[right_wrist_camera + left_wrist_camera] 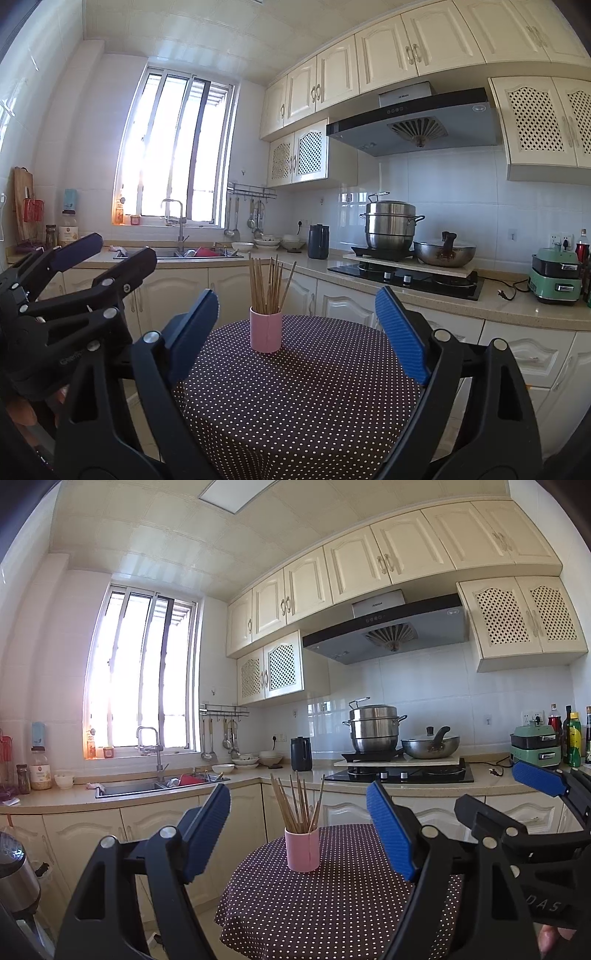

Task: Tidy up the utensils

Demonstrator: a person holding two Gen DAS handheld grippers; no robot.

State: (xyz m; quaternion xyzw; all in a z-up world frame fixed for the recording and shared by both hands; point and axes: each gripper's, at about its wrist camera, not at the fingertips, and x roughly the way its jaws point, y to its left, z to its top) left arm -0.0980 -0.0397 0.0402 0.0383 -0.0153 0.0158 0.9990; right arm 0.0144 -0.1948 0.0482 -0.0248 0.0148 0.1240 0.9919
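Observation:
A pink cup [302,849] holding several wooden chopsticks [291,805] stands upright near the far edge of a round table with a dark polka-dot cloth [332,904]. My left gripper [298,797] is open and level, short of the cup, with nothing between its blue pads. In the right wrist view the same cup [266,332] and chopsticks [267,284] sit ahead on the cloth [295,406]. My right gripper [297,295] is open wide and empty. Each gripper shows in the other's view: the right gripper [487,786] at the right, the left gripper [125,246] at the left.
Behind the table runs an L-shaped kitchen counter [258,775] with a sink [147,786], bowls, a black kettle [301,753], a stove with a steel pot [389,225] and a wok [443,253], and a green appliance [554,277]. A metal canister [14,871] stands low left.

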